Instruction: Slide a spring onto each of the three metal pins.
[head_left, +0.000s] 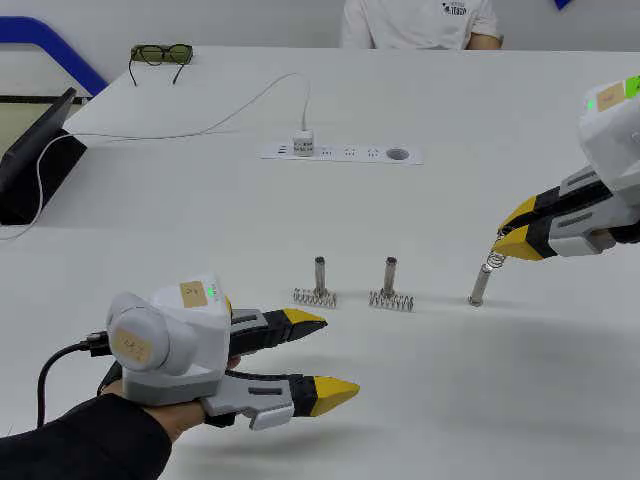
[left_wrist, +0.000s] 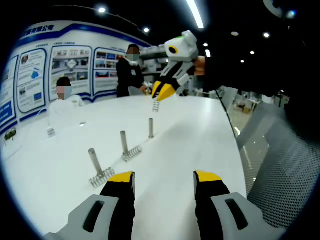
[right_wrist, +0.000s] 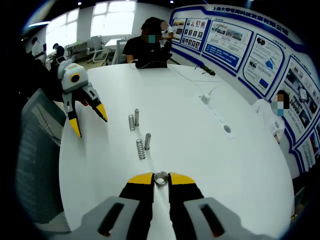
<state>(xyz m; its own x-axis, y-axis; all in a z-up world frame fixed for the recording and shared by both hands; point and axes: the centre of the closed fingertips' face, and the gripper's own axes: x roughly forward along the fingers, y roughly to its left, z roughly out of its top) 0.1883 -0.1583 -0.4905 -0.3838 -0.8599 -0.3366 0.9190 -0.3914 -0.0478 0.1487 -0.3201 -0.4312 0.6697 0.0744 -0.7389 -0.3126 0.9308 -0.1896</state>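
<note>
Three metal pins stand in a row on the white table: left pin, middle pin, right pin. A loose spring lies at the left pin's foot and another spring lies at the middle pin's foot. My right gripper is shut on a third spring, whose lower end meets the top of the right pin. In the right gripper view this spring sits end-on between the shut jaws. My left gripper hovers open in front of the pins, holding nothing.
A power strip with a white plug and cable lies farther back. Dark glasses rest at the far left, and a dark screen stands at the left edge. A person sits across the table.
</note>
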